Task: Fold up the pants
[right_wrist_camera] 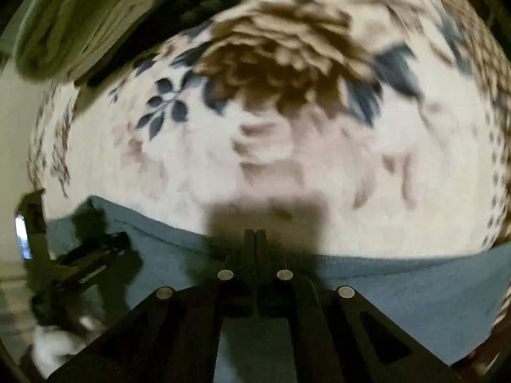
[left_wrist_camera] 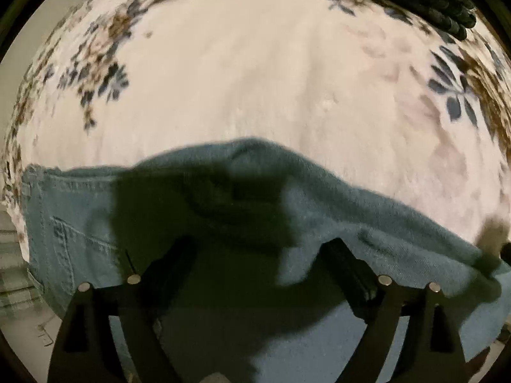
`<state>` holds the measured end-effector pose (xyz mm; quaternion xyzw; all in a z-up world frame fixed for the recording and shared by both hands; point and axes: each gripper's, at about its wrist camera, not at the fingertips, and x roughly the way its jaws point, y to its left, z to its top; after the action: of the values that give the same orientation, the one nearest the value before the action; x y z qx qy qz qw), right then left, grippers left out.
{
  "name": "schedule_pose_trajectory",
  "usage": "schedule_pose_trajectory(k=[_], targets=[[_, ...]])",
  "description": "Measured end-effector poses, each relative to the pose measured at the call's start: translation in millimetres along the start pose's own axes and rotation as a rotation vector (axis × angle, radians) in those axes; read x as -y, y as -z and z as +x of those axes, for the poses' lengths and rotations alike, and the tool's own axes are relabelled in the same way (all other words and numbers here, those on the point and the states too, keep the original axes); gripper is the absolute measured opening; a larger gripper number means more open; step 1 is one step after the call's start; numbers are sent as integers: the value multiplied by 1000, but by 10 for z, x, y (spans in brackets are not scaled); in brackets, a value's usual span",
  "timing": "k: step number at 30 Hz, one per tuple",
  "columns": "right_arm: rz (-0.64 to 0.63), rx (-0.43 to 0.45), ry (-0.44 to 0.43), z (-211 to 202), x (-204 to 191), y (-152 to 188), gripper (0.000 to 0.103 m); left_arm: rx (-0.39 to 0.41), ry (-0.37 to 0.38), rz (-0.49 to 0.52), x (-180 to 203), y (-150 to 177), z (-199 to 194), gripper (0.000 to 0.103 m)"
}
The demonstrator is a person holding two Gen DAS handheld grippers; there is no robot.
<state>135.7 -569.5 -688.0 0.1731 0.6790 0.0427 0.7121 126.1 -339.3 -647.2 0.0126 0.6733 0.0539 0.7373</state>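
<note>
Here the pants [left_wrist_camera: 80, 210], blue denim, lie on a cream blanket [left_wrist_camera: 255, 79] printed with brown and dark blue flowers. In the left wrist view their long axis runs across the picture: the end with the stitched back pocket [left_wrist_camera: 64, 242] sits at the left edge, and the cloth stretches away toward the lower right, its far edge raised in a soft hump near the middle. The left tongs [left_wrist_camera: 258, 252] stand wide open over the denim, fingers well apart and nothing between them, casting a dark shadow on the cloth.

In the right wrist view the right tongs [right_wrist_camera: 255, 239] are closed, their fingers pressed together right at the far edge of the denim; a fold seems pinched there, though shadow hides the contact. The denim spans this view from left to right, and the left tongs appear at its left side above the cloth
</note>
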Motion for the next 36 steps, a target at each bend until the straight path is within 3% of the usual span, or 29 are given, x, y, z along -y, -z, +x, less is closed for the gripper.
schedule_pose_trajectory(k=[1, 3, 4, 5, 9, 14, 19, 21, 23, 24, 26, 28, 29, 30, 31, 34, 36], targets=[[29, -2, -30, -55, 113, 22, 4, -1, -4, 9, 50, 27, -33, 88], [103, -4, -67, -183, 340, 153, 23, 3, 17, 4, 103, 85, -137, 88], [143, 17, -77, -301, 479, 304, 48, 7, 41, -7, 137, 172, -239, 88], [186, 44, -91, -384, 568, 463, 58, 11, 54, -10, 174, 231, -305, 88], [451, 140, -135, -655, 1134, 1155, 58, 11, 104, 37, 559, 608, -552, 88], [859, 280, -75, -927, 2222, 2132, 59, -45, 136, 177, 1453, 1263, -468, 88], [1066, 377, -15, -1078, 3269, 2590, 59, -67, 121, 274, 2268, 1739, -182, 88], [1105, 385, -44, -1009, 3573, 2618, 57, -57, 84, 297, 2531, 1942, -127, 95], [1080, 381, -45, -964, 3673, 2594, 7, -39, 77, 305, 2572, 2066, -133, 99], [1035, 379, 22, -1005, 3661, 2559, 7, -45, 78, 307, 2741, 1815, -39, 100], [991, 393, 63, -1065, 3636, 2544, 7, -53, 90, 305, 2732, 1801, 5, 101], [1003, 382, 83, -1045, 3632, 2613, 7, -54, 81, 318, 2823, 1844, 12, 102], [1015, 374, 70, -1006, 3652, 2643, 7, -55, 76, 322, 2572, 1646, 48, 103], [1024, 367, 51, -957, 3667, 2666, 8, -59, 73, 325, 2567, 1466, 35, 103], [1044, 369, 14, -901, 3665, 2674, 16, -64, 75, 325, 2693, 1527, 41, 103], [1096, 440, -132, -932, 3701, 2857, 51, -72, 93, 328, 2617, 1074, 137, 103], [1094, 490, -186, -924, 3669, 2926, 53, -66, 110, 327, 2528, 973, 250, 103]])
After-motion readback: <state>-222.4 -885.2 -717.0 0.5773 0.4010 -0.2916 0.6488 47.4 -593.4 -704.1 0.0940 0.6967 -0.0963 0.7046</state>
